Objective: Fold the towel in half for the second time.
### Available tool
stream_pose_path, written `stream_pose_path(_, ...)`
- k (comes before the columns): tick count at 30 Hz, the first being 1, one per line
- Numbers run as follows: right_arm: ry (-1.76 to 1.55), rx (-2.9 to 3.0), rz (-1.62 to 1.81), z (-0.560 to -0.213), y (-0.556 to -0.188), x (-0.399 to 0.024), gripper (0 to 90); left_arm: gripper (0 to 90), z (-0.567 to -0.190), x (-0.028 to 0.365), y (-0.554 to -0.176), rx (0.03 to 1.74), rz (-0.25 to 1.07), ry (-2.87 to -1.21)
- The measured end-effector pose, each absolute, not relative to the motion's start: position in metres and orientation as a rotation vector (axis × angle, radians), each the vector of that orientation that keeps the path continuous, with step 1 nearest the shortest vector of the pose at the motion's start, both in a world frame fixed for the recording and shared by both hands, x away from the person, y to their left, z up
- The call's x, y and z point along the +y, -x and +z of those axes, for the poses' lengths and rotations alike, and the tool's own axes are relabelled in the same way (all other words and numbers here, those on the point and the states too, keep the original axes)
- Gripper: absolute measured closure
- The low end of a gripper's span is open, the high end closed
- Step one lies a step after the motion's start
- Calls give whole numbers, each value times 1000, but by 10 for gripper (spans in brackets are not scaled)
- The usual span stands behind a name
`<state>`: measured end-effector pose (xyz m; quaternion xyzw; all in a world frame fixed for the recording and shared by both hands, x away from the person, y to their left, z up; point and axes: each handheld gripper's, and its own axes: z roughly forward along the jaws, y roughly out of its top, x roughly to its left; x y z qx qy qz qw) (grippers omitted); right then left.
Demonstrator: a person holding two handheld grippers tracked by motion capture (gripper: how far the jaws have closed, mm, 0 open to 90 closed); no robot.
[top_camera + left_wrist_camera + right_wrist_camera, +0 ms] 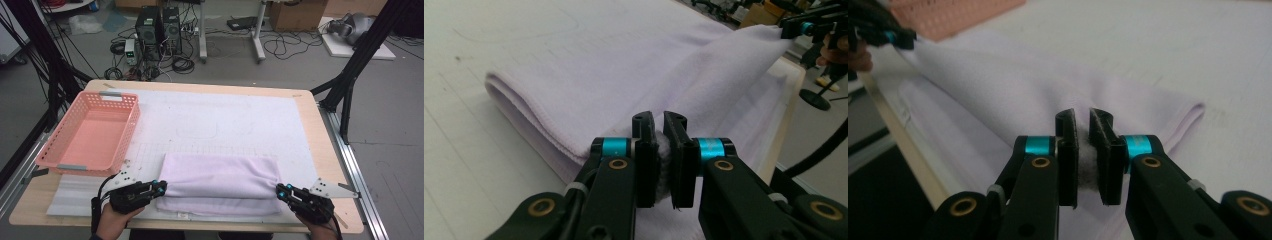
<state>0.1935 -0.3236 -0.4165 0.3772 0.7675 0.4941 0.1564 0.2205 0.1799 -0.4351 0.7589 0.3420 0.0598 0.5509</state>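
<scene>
Towel [220, 182], pale lilac, folded into a wide band, lies at the lower middle of the high view on the white mat [225, 120] that covers the wooden table [327, 150]. Its long axis runs left to right across the frame, parallel to the near table edge; the folded edge faces the upper part of the frame and the looser layers face the bottom.

Left gripper [161, 188]: held in a hand [112, 220] entering from the lower left, body lying low and nearly level, jaws pointing right into the towel's left end. In the left gripper view its jaws [663, 155] stand narrow with a wad of lilac cloth pinched between the pads.

Right gripper [281, 190]: held in a hand at the lower right corner, also low and nearly level, jaws pointing left and slightly up-frame into the towel's right end. In the right gripper view the jaws [1087, 155] stand narrow on a bunch of the same cloth.

Between the two grips the upper layer is drawn up off the layers below, as seen in both gripper views.

Pink basket [80, 165] sits at the left of the high view, apart from the towel.
</scene>
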Motion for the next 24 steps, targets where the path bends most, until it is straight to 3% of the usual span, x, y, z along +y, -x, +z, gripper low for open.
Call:
stream_pose_path(2, -1096, 2254, 1386, -419, -193, -325, 766, 661, -434, 182, -224, 822, 129, -1771)
stream_pose_path(4, -1149, 2252, 1387, -422, -196, -329, 589, 418, -433, 186, -229, 841, 141, -1722)
stream_pose_path(5, -1187, 2213, 1384, -423, -197, -331, 528, 386, -432, 187, -231, 847, 156, -1707)
stream_pose_path(7, -1252, 2134, 1401, -424, -200, -337, 457, 380, -431, 189, -236, 866, 190, -1715)
stream_pose_path(13, -1316, 1994, 1300, -424, -216, -339, 404, 332, -435, 187, -256, 971, 220, -1679)
stream_pose_path(22, -1336, 1980, 1192, -423, -248, -330, 403, 324, -434, 178, -293, 1076, 253, -1725)
stream_pose_path(24, -1344, 2019, 1171, -425, -262, -325, 438, 324, -435, 174, -303, 1108, 249, -1740)
